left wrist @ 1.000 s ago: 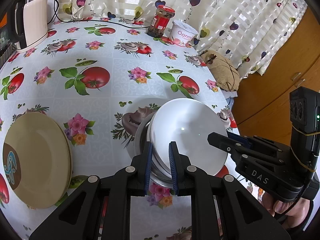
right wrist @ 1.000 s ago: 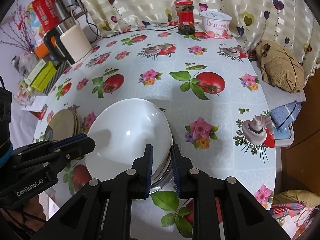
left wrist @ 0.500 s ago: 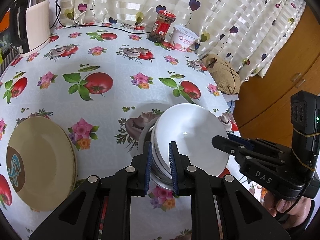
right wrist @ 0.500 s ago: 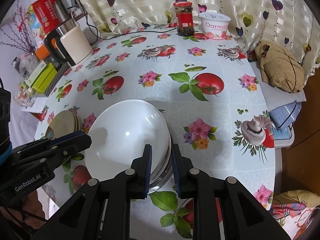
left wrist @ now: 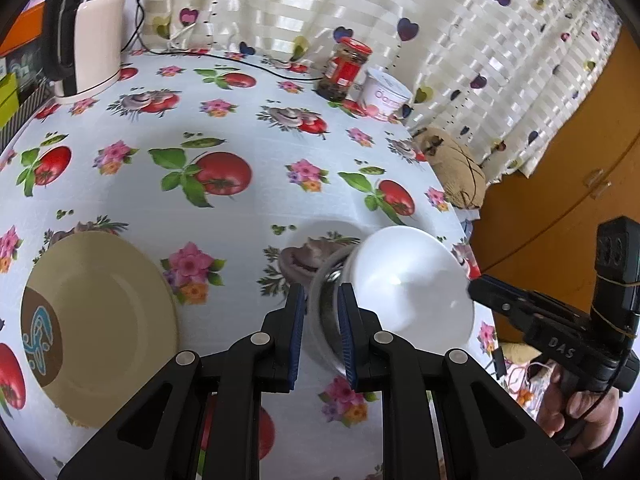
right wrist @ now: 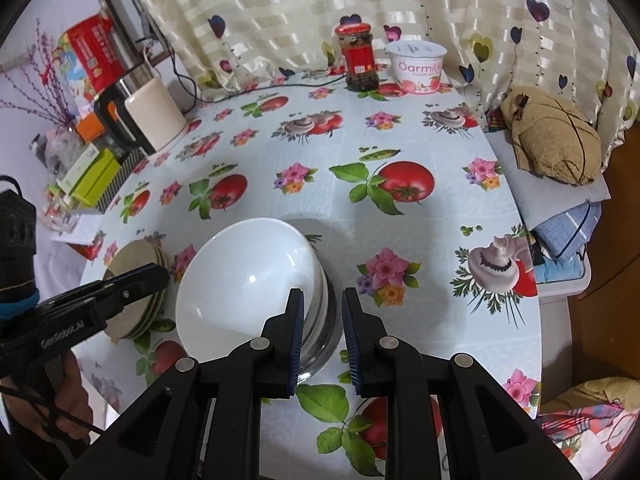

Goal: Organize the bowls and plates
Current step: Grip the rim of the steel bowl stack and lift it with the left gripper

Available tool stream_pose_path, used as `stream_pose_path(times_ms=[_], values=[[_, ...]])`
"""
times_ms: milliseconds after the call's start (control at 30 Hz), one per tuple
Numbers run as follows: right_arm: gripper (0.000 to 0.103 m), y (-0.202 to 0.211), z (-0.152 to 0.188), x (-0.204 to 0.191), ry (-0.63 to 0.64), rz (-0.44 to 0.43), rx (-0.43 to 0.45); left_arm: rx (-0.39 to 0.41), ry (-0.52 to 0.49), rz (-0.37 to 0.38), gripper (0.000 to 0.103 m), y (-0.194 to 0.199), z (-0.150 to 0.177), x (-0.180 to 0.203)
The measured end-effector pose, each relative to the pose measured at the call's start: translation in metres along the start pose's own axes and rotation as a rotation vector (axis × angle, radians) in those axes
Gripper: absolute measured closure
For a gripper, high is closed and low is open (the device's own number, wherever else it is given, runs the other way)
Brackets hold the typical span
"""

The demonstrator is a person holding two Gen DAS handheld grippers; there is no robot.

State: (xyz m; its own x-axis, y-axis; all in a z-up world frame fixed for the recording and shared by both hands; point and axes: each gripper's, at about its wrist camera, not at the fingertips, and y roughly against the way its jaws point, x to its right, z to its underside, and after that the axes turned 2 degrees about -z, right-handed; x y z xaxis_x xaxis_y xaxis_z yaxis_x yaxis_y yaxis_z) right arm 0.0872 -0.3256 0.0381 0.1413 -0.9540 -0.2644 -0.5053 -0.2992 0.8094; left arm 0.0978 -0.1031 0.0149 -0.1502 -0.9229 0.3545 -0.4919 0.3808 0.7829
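A stack of white bowls (left wrist: 408, 280) nested in a steel bowl (left wrist: 324, 320) is lifted off the flowered table (left wrist: 160, 120). My left gripper (left wrist: 320, 328) is shut on the stack's near rim. My right gripper (right wrist: 322, 328) is shut on the opposite rim, where the white bowls (right wrist: 244, 280) and steel bowl (right wrist: 320, 344) show. Each gripper shows in the other's view, the right one (left wrist: 480, 292) and the left one (right wrist: 156, 276). A stack of beige plates (left wrist: 100, 320) lies on the table to the left; it also shows in the right wrist view (right wrist: 136, 280).
An electric kettle (left wrist: 84, 28), a red-lidded jar (left wrist: 346, 68) and a yogurt tub (left wrist: 384, 94) stand along the table's far side by the curtain. A brown cloth bundle (right wrist: 552, 140) lies on folded cloth past the right edge. Boxes (right wrist: 88, 180) crowd the far left.
Both grippers have raised the bowl stack off the table and tilted it. The table and plates look farther away than a second ago.
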Motion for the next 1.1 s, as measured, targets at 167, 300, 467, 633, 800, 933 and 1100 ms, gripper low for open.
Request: stream_pose_path(times_ms=[167, 300, 467, 633, 800, 933, 1100], values=[[0.084, 0.009, 0.001, 0.007, -0.01, 0.011, 0.027, -0.011, 0.01, 0.002, 0.085, -0.002, 0.002, -0.009], [0.083, 0.011, 0.004, 0.016, -0.023, 0.018, 0.028, -0.033, 0.003, 0.032, 0.085, -0.008, 0.008, -0.01], [0.083, 0.007, 0.012, 0.023, -0.03, 0.044, 0.009, -0.064, -0.005, 0.06, 0.085, -0.016, 0.015, -0.009], [0.083, -0.004, 0.022, 0.025, -0.023, 0.071, -0.016, -0.085, 0.001, 0.064, 0.085, -0.025, 0.019, -0.011], [0.083, -0.018, 0.027, 0.026, -0.03, 0.064, -0.045, -0.094, 0.002, 0.061, 0.085, -0.031, 0.02, -0.011], [0.083, -0.027, 0.029, 0.025, -0.03, 0.054, -0.063, -0.103, -0.003, 0.058, 0.085, -0.034, 0.02, -0.009], [0.083, -0.034, 0.029, 0.022, -0.026, 0.043, -0.077, -0.111, -0.009, 0.061, 0.085, -0.037, 0.021, -0.008]])
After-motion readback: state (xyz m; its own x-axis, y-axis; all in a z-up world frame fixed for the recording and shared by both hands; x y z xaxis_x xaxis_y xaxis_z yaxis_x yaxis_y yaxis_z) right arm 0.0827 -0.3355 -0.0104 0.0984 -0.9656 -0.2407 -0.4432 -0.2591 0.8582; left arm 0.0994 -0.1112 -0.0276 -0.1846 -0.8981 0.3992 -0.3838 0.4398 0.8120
